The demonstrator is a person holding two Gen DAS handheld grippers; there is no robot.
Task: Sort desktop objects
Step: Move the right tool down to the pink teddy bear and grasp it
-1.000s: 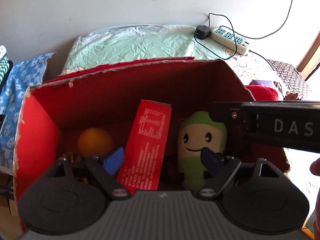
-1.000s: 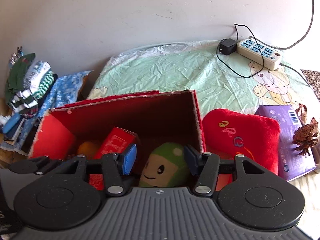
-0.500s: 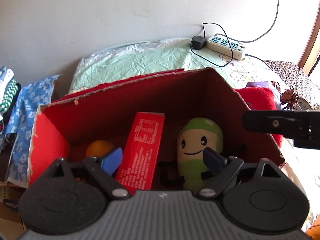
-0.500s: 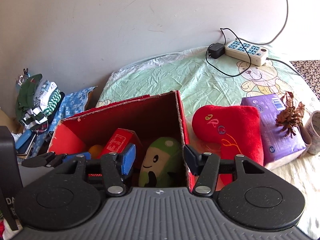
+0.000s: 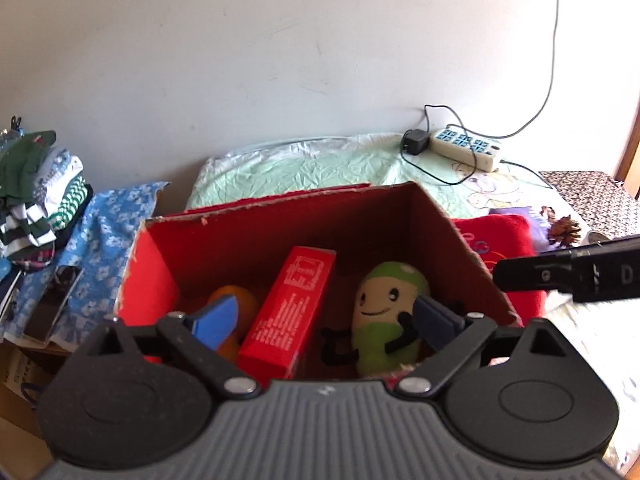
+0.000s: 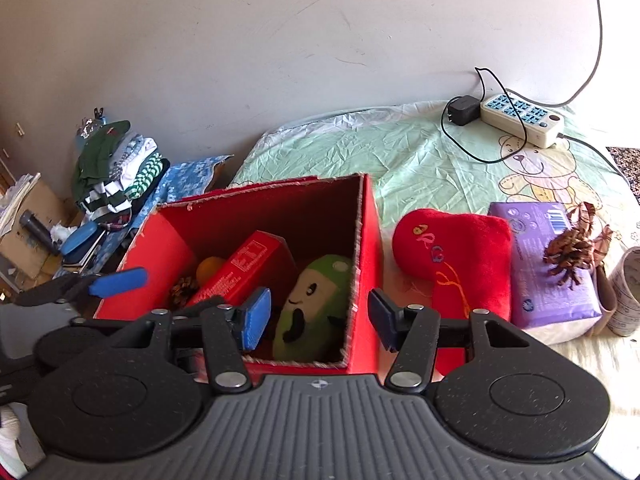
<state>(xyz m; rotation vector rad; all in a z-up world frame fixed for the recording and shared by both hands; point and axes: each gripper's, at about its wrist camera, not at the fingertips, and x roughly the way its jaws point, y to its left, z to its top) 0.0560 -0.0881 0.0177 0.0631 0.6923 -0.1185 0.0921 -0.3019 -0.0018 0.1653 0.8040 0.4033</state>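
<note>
Both claws have pulled back and up from the box since a second ago; the wall fills more of each view and the box sits lower and smaller. Judgement: a drop-off into the box is done and the hands are retreating to fetch the next thing.

Left to right, right wrist view: left claw [image 6: 120,280] at 9 o'clock, spread, pinching nothing. Red box [image 6: 366,264] centre, open-topped, on the bed. Inside it: pinecone [image 6: 183,295], orange ball [image 6: 211,267], red carton [image 6: 240,270] leaning, green plush [image 6: 316,304] against the right wall. Right claw [image 6: 318,316] spread, empty, straddling the box's right wall. At 3 o'clock, outside the box: red cushion [image 6: 460,252] touching the box, purple pack [image 6: 548,264] just beside it with a second pinecone [image 6: 572,252] on top, cup [image 6: 630,292] at the edge.

Versus earlier: the right view has swung right, so the cushion, pack and cup show more fully. The box contents have not moved. Four things left to sort, I'd guess; the cushion is nearest.
</note>
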